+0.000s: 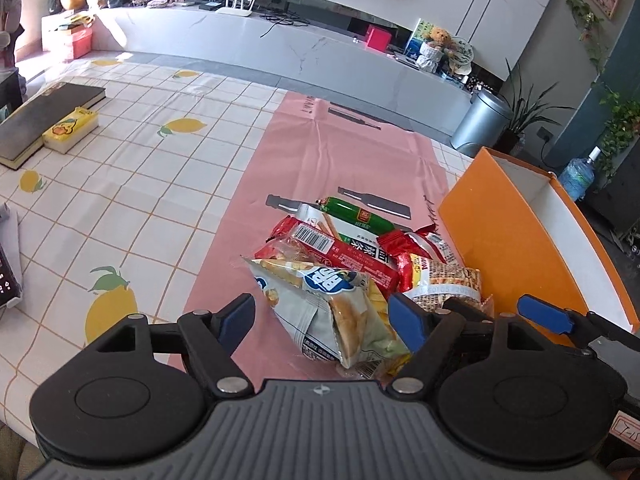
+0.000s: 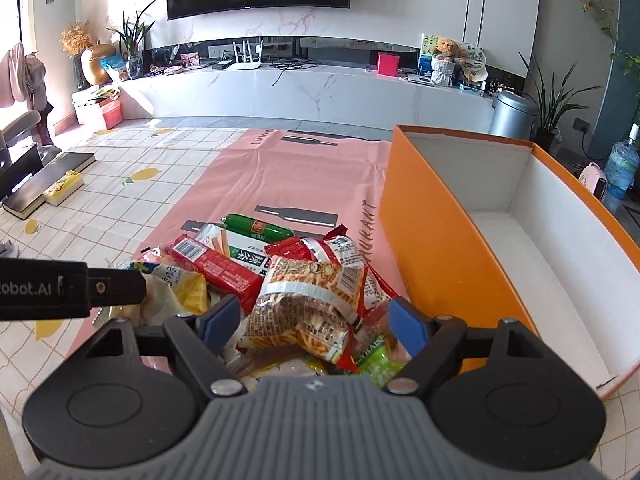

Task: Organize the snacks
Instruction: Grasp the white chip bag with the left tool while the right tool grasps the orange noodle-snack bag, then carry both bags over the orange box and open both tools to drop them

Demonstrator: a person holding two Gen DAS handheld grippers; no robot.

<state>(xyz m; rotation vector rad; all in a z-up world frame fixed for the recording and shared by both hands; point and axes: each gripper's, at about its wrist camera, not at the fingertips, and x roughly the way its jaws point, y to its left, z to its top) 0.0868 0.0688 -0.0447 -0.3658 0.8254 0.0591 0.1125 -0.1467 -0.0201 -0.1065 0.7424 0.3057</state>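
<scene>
A heap of snack packets lies on a pink mat [image 1: 340, 152]. My left gripper [image 1: 322, 316] is open astride a white-and-blue bread bag [image 1: 332, 308], its pads clear of the bag. In the right wrist view my right gripper [image 2: 314, 318] stands open around a crinkled noodle-snack bag [image 2: 308, 300], not squeezing it. Further back lie a red cracker bar [image 2: 216, 268], a green sausage [image 2: 256, 226] and a red packet [image 2: 340, 248]. To the right an orange box [image 2: 432, 240] with a white inside stands open and empty. One of the right gripper's fingers [image 1: 544, 316] shows beside that box [image 1: 500, 232].
A black book [image 1: 44, 120] and a yellow tissue pack [image 1: 70, 130] lie far left on the lemon-print tablecloth [image 1: 140, 200]. A dark device [image 1: 8, 276] pokes in at the left edge. The left gripper's arm [image 2: 72, 288] crosses the left of the right wrist view.
</scene>
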